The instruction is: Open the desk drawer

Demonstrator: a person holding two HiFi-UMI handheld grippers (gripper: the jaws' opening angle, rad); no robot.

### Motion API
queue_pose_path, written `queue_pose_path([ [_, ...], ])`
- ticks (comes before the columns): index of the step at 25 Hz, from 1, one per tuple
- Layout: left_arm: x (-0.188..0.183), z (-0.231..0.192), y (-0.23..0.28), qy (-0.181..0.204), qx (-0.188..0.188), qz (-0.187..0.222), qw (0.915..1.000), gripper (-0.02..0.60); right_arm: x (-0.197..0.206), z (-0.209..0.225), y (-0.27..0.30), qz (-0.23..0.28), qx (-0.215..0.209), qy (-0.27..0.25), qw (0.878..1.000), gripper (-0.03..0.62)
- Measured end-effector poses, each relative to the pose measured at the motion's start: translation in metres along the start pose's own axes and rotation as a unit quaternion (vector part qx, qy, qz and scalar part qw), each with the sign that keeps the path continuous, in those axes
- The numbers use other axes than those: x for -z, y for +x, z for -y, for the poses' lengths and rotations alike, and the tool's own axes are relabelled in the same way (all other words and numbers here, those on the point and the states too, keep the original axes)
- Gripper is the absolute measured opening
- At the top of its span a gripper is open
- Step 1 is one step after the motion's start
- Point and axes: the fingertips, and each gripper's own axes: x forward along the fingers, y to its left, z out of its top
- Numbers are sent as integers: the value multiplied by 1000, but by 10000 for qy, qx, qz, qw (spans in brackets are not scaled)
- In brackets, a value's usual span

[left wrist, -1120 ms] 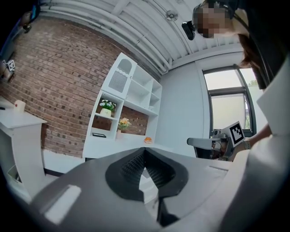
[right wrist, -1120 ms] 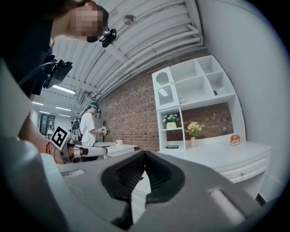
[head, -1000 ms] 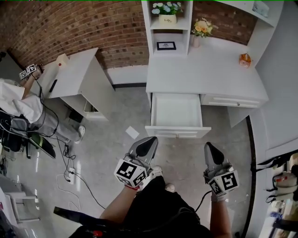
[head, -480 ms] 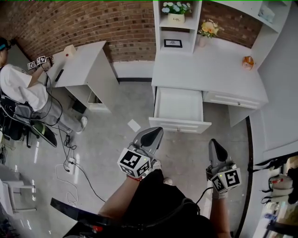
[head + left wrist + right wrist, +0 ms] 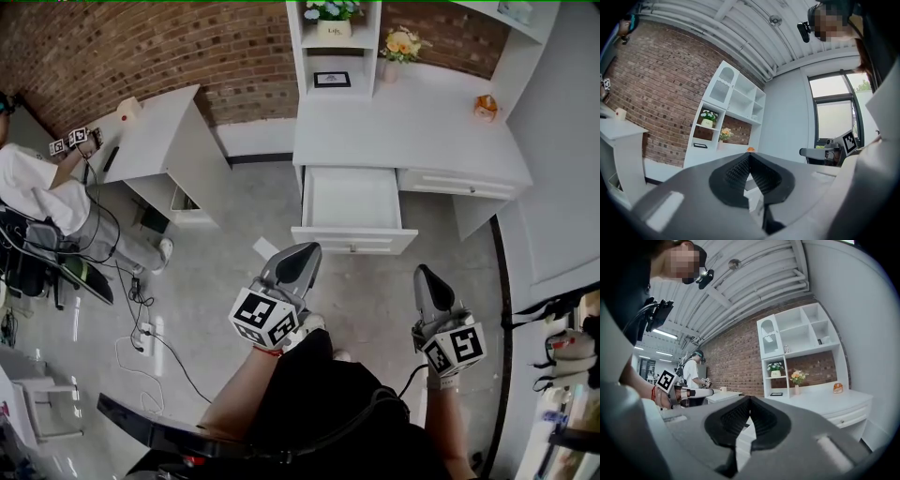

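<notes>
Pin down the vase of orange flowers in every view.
Head view: vase of orange flowers at the top, right of centre.
Left gripper view: the vase is left of centre.
Right gripper view: the vase is right of centre.
Shared landmark: pot of white flowers just left of it.

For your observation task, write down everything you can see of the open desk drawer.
The drawer is white, seemingly painted wood: a shallow rectangular tray pulled well out from the left part of the white desk, just under its top. Its inside looks bare. The front panel faces the person; any handle is too small to tell. It sits level. The left gripper and right gripper are short of it, not touching.
</notes>
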Motion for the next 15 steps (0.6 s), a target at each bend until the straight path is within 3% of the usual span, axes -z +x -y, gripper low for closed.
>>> queue_pose_path([
  [15, 3, -3, 4, 69, -53, -95, 9999, 0, 4, 12, -8, 3, -6, 24, 10000, 2],
])
